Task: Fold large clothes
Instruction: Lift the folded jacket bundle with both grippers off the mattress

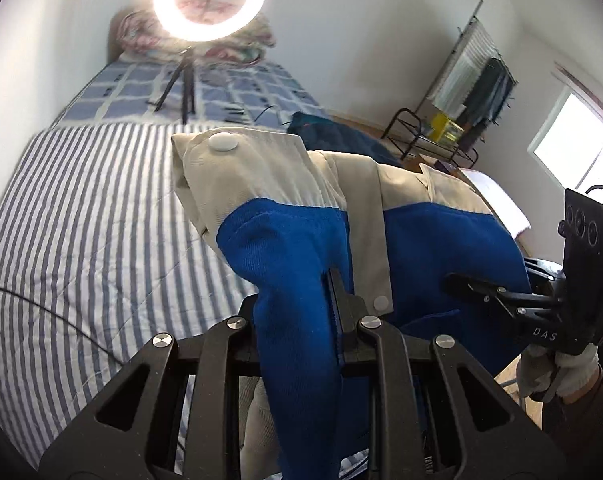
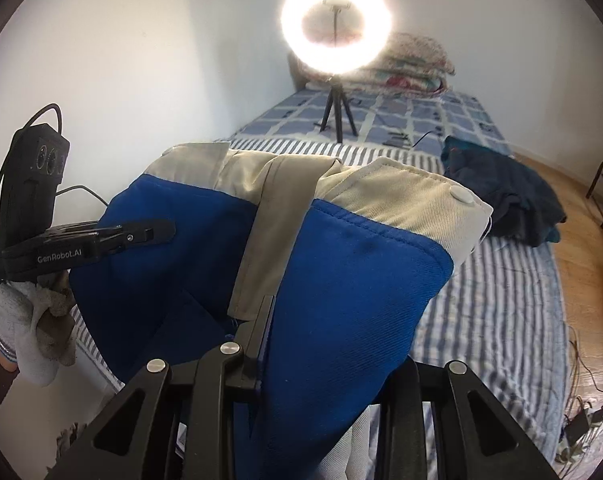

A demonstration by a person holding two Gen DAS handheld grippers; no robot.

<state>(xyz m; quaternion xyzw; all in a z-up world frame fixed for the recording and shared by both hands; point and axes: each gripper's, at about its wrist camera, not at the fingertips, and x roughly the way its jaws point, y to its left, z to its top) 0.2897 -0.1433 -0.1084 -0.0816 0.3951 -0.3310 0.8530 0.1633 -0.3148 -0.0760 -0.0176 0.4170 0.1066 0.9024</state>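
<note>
- The blue-and-beige jacket (image 1: pixel 301 236) hung bunched between both tools, raised above the striped sheet (image 1: pixel 81 220).
- The left gripper (image 1: pixel 301 312) clenched blue cloth near a beige button strip.
- The right gripper (image 2: pixel 313 344) clamped the jacket's other side.
- A ring light (image 2: pixel 335 28) stood toward the bed's far end; dark clothes (image 2: pixel 501 196) lay by the right edge.

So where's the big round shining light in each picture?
Left wrist view: the ring light is at the top, left of the middle, above the bed.
Right wrist view: the ring light is at the top, right of the middle.
Shared landmark: the blue and beige jacket fills the foreground in both.
</note>
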